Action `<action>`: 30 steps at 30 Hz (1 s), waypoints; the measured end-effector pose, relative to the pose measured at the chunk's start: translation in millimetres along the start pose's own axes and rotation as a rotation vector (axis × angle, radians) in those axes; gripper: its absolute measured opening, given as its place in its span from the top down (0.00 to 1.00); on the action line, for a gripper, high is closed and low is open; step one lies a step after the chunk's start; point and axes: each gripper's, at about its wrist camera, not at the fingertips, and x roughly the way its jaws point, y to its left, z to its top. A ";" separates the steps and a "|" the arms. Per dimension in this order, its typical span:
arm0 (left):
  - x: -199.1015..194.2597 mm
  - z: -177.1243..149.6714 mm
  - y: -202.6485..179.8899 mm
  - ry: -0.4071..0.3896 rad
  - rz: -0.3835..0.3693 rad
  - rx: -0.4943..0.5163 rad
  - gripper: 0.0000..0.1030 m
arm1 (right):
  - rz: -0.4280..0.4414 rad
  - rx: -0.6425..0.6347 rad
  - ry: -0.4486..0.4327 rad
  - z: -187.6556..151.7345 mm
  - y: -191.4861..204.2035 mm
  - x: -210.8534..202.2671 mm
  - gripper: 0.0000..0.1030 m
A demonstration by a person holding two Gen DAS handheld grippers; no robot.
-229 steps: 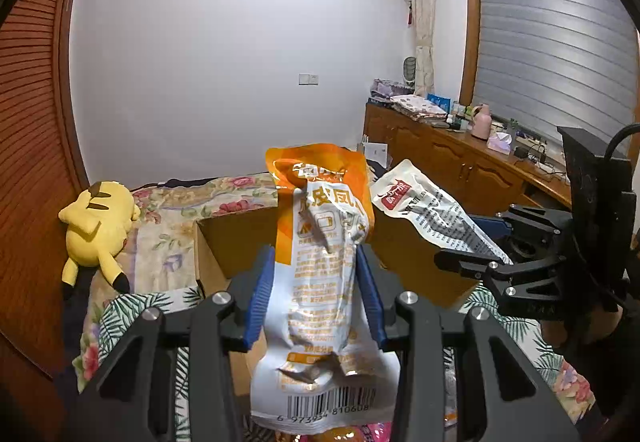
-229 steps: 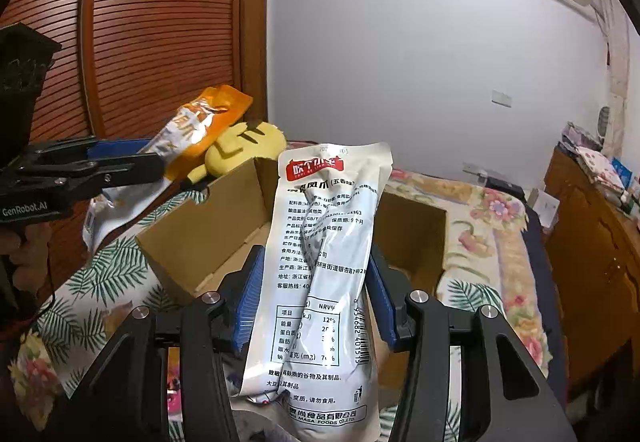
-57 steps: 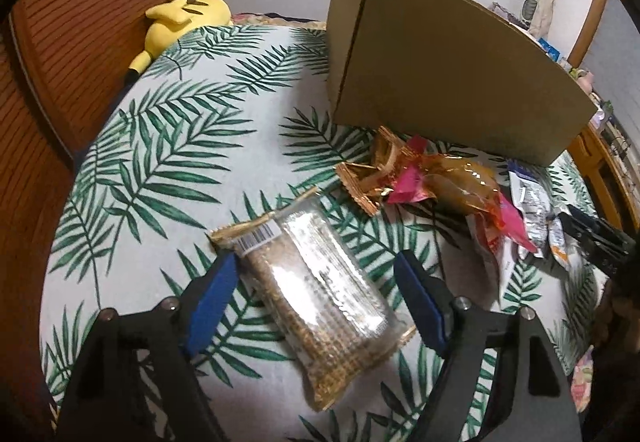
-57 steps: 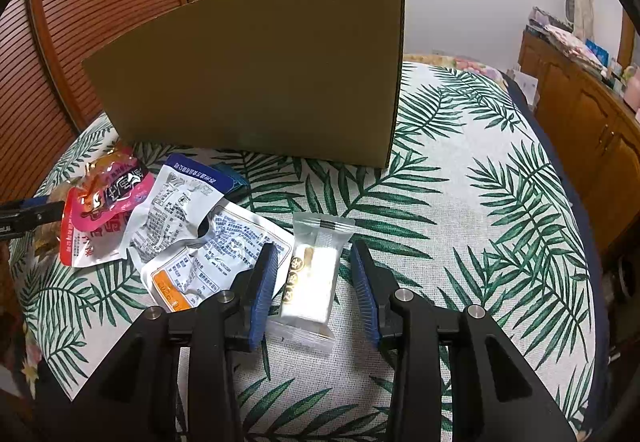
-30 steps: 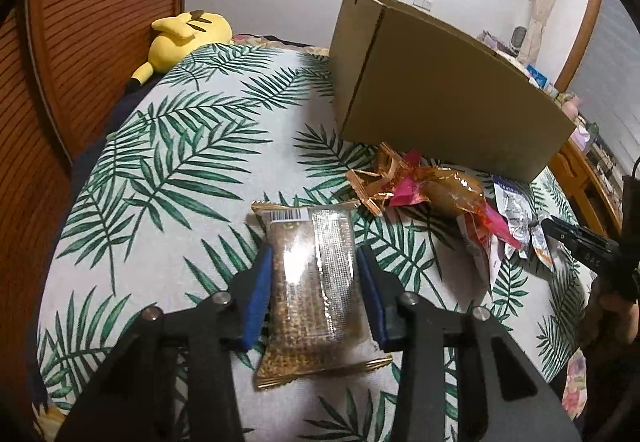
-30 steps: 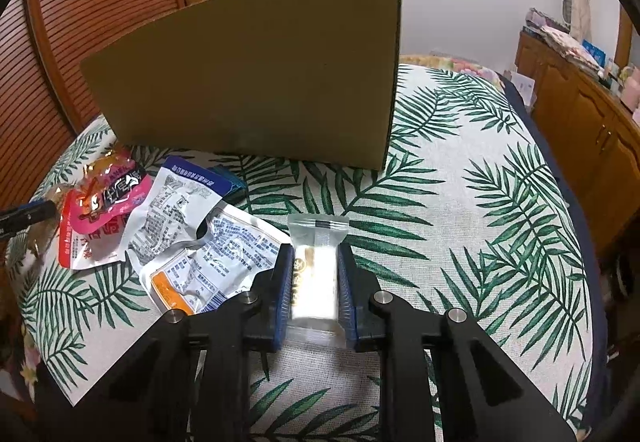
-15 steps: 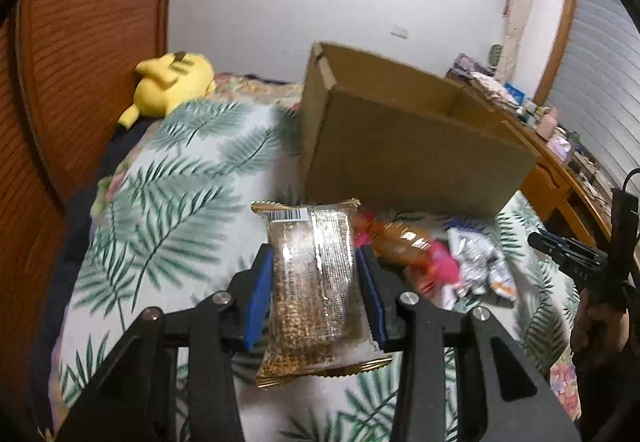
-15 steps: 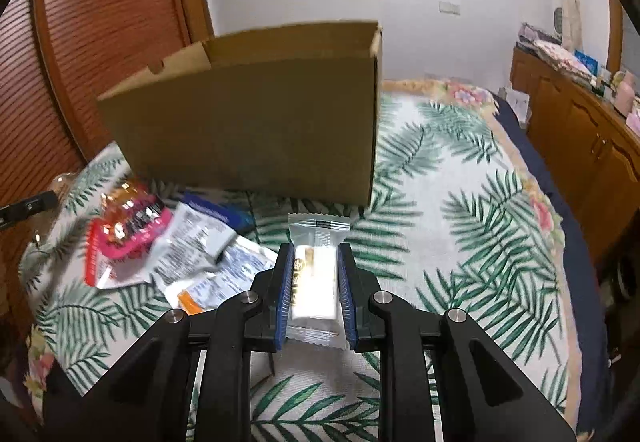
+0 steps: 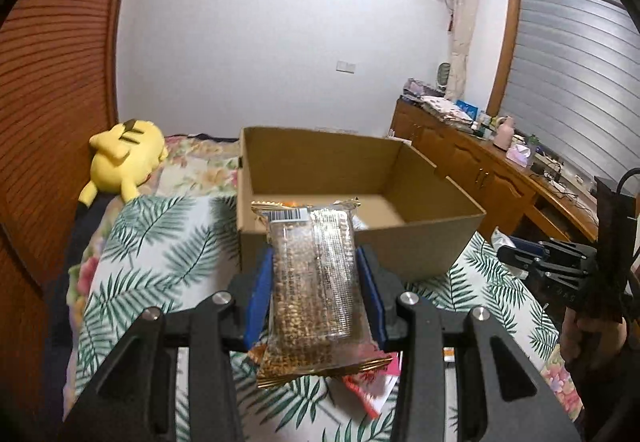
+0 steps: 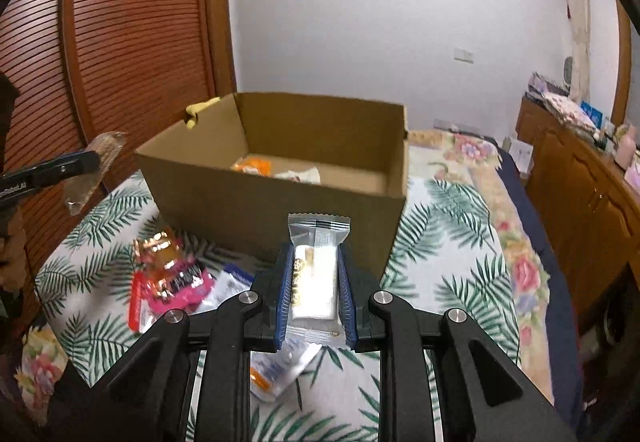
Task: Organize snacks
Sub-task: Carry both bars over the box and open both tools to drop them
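Observation:
My left gripper point(image 9: 316, 274) is shut on a clear pack of brown grain bars point(image 9: 316, 282), held above the bed in front of the open cardboard box point(image 9: 432, 238). My right gripper point(image 10: 314, 274) is shut on a small white snack pack point(image 10: 315, 274), held in front of the same box point(image 10: 256, 205). Inside the box lie an orange pack point(image 10: 254, 165) and a white pack point(image 10: 302, 174). The left gripper with its pack shows at the left of the right wrist view point(image 10: 86, 161). The right gripper shows at the right of the left wrist view point(image 9: 516, 256).
Loose snacks lie on the palm-leaf sheet point(image 10: 452, 242): a pink and gold pack point(image 10: 170, 278), blue-white packs point(image 10: 232, 284), a white pack with orange point(image 10: 276, 366). A yellow plush toy point(image 9: 122, 157) lies beyond the box. A wooden cabinet point(image 9: 492, 177) stands on the right.
Both grippers have risen with their packs over the last second. The box's open inside has come into view. Before that each gripper closed on its pack on the sheet.

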 end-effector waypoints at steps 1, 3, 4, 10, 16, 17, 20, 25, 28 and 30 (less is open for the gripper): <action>3.1 4.1 -1.4 -0.003 -0.003 0.006 0.61 | 0.000 -0.008 -0.003 4.6 1.5 1.8 0.81; 11.5 10.9 -5.5 0.000 -0.012 0.008 0.61 | 0.000 -0.018 -0.011 13.5 3.9 5.3 0.81; 15.4 13.3 -7.4 0.004 -0.012 0.013 0.61 | 0.004 -0.021 -0.016 18.5 4.5 7.2 0.81; 34.6 31.7 -16.0 0.001 -0.012 0.030 0.61 | 0.011 -0.042 -0.047 44.8 10.6 15.3 0.81; 43.2 49.4 -25.7 -0.033 -0.013 0.060 0.61 | 0.015 -0.066 -0.076 61.8 13.2 23.8 0.81; 44.4 51.4 -27.5 -0.038 -0.012 0.066 0.61 | 0.015 -0.070 -0.079 64.3 13.8 25.7 0.81; 52.2 61.3 -29.4 -0.035 -0.019 0.070 0.61 | 0.012 -0.078 -0.080 71.2 14.0 34.8 0.81; 69.4 70.6 -29.3 -0.013 -0.030 0.080 0.61 | 0.017 -0.073 -0.064 79.2 8.1 55.6 0.81; 80.6 73.8 -30.8 0.003 -0.024 0.098 0.61 | 0.018 -0.067 -0.052 80.8 5.6 66.8 0.81; 87.0 75.1 -31.3 0.014 -0.023 0.101 0.61 | 0.025 -0.059 -0.046 81.4 2.8 72.9 0.81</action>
